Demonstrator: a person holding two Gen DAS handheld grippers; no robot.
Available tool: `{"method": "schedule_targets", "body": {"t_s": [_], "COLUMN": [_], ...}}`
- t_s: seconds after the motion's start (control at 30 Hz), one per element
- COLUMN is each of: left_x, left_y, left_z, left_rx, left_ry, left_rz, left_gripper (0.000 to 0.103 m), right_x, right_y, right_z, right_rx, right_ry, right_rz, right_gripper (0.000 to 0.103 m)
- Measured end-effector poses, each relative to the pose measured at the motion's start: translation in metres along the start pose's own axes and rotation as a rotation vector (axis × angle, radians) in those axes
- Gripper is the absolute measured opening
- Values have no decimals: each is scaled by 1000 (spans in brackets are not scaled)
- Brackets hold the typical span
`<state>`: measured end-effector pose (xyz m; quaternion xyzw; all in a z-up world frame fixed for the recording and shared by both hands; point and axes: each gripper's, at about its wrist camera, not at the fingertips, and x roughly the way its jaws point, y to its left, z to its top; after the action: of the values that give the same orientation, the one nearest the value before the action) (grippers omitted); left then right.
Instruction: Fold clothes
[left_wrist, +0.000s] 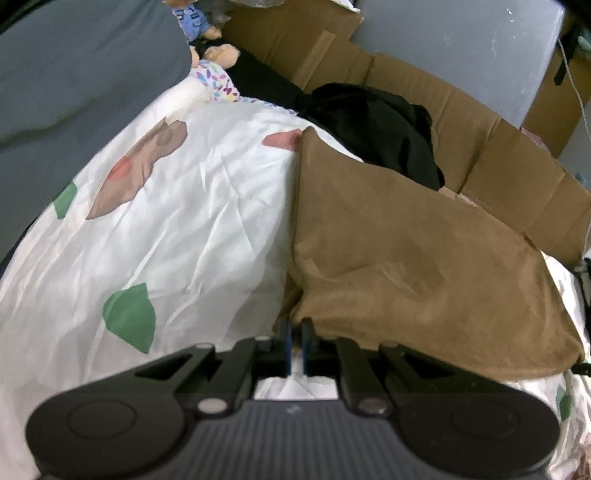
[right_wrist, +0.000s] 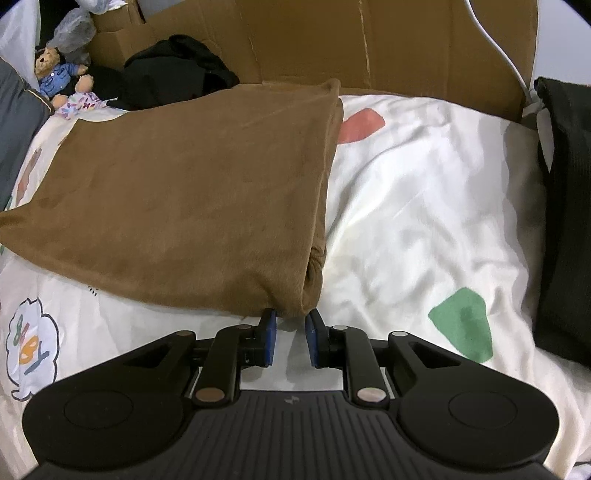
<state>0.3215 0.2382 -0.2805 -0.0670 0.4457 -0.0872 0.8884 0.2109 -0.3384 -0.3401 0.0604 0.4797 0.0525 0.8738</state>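
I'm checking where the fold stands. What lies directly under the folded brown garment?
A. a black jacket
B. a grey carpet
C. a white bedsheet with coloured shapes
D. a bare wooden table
C: the brown garment rests on a white bedsheet printed with green and red shapes.

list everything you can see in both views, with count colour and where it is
brown garment: one, folded, on the bedsheet
bedsheet: one, white with green, red and brown patches, under the garment
black clothes: one pile, beyond the garment against the cardboard
cardboard: brown, standing along the far edge of the bed
teddy bear: one, tan in a blue shirt, far left corner
grey cushion: one, far left of the bed
black fabric item: one, right edge of the bed
left tongs: black with blue pads, shut on the garment's near corner
right tongs: black with blue pads, open, garment's other near corner between them
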Motion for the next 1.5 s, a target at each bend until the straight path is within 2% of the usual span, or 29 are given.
{"method": "schedule_targets", "body": {"t_s": [0.1,0.13,0.27,0.33,0.4,0.53,0.77,0.9,1.0,1.1,1.2,1.33,1.5], "left_x": [-2,-2,-5,-5,1,2,-7,-14,-12,-6,-2,7,29], "left_y": [-2,-3,-3,-2,-1,5,25,32,32,29,10,-8,-21], "left_z": [3,3,5,5,3,-4,-11,-14,-16,-21,-23,-17,-8], "left_rx": [1,1,-9,-16,-28,-44,-155,-220,-226,-266,-197,-156,-83], "left_ry": [-5,-7,-11,-4,43,68,65,51,67,81,65,43,50], "left_rz": [0,0,-3,0,30,73,67,3,-46,-156,-212,-213,-162], "left_gripper": [5,5,5,6,9,13,14,15,16,16,20,20,20], "right_x": [-4,-6,-12,-14,-15,-11,-22,-28,-31,-27,-21,-10,0], "right_y": [3,3,1,-4,-9,-18,-21,-14,-9,0,11,17,15], "right_z": [1,2,4,4,4,-1,-1,8,12,17,22,26,24], "right_rx": [-36,-41,-47,-24,3,69,165,167,179,166,129,106,115], "right_ry": [-19,-24,-29,-26,-11,28,-48,-124,-179,-198,-183,-161,-136], "right_rz": [2,11,15,12,-6,-28,-3,-8,17,56,78,85,70], "right_gripper": [15,7,1,1,2,7,12,12,12,12,12,12,12]}}
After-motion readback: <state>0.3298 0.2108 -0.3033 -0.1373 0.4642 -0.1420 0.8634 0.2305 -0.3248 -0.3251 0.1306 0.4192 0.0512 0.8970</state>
